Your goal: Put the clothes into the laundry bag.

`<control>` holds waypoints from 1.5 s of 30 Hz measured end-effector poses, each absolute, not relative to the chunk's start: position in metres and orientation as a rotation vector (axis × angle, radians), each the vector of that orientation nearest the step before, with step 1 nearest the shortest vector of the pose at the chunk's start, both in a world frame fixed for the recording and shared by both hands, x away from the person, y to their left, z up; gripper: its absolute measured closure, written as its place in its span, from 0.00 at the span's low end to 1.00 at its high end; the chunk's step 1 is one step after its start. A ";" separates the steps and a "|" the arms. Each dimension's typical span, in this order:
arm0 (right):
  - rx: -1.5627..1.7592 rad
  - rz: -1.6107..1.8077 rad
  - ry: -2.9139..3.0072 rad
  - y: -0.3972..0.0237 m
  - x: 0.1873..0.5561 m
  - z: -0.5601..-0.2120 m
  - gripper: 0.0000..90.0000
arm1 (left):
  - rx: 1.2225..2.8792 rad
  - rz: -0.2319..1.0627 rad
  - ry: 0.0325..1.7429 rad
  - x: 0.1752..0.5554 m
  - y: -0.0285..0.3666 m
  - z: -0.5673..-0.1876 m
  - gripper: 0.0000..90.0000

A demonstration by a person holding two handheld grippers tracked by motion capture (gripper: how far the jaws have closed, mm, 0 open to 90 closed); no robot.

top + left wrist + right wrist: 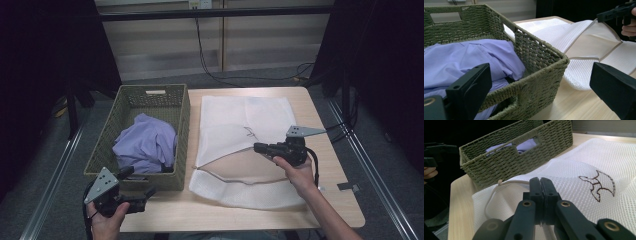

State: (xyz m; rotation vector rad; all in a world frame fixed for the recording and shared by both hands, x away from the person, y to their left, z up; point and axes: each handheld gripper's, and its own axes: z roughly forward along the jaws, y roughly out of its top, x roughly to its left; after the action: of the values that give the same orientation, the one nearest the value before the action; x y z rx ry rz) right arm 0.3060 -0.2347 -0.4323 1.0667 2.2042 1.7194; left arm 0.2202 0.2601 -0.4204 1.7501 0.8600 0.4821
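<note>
Grippers at the table's near side, mesh bag and basket beyond. Left gripper (134, 189) hovers at the near left corner of the table (220, 212), jaws spread wide and holding nothing, aimed at the near wall of the woven basket (112, 125). Right gripper (260, 147) sits over the white mesh laundry bag (235, 117), jaws clenched on the upper edge of the bag's mouth and lifting it (the beige-trimmed opening gapes toward the near side, bare table showing through it). Bag lies flat on the right half of the table, long axis running near to far, closed end pointing at the far edge; a dark embroidered mark (599, 185) sits on its upper face. Basket stands just left of the bag, long axis parallel to it, with a crumpled lilac shirt (145, 142) inside. Basket wall stands between the left gripper and the shirt.
</note>
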 end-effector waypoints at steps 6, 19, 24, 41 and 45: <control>1.059 1.738 2.183 -0.236 0.305 -0.427 0.99 | 1.753 0.481 0.864 0.221 0.259 -0.421 0.04; 1.042 1.822 2.114 -0.241 0.321 -0.407 0.99 | 1.734 0.442 0.883 0.222 0.260 -0.420 0.04; 1.023 1.857 2.073 -0.243 0.326 -0.398 0.99 | 1.715 0.484 0.891 0.229 0.259 -0.414 0.07; 1.024 1.830 2.084 -0.241 0.324 -0.402 0.99 | 1.907 0.437 0.846 0.301 0.253 -0.377 0.12; 1.027 1.823 2.096 -0.241 0.324 -0.404 0.99 | 1.935 0.392 0.891 0.327 0.257 -0.375 0.10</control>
State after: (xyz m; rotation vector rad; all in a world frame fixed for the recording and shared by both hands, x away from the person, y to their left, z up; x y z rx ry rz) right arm 0.3236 -0.2407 -0.4039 1.0265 2.0962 1.8231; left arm 0.3271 0.2567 -0.3747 1.9349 0.8912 0.3919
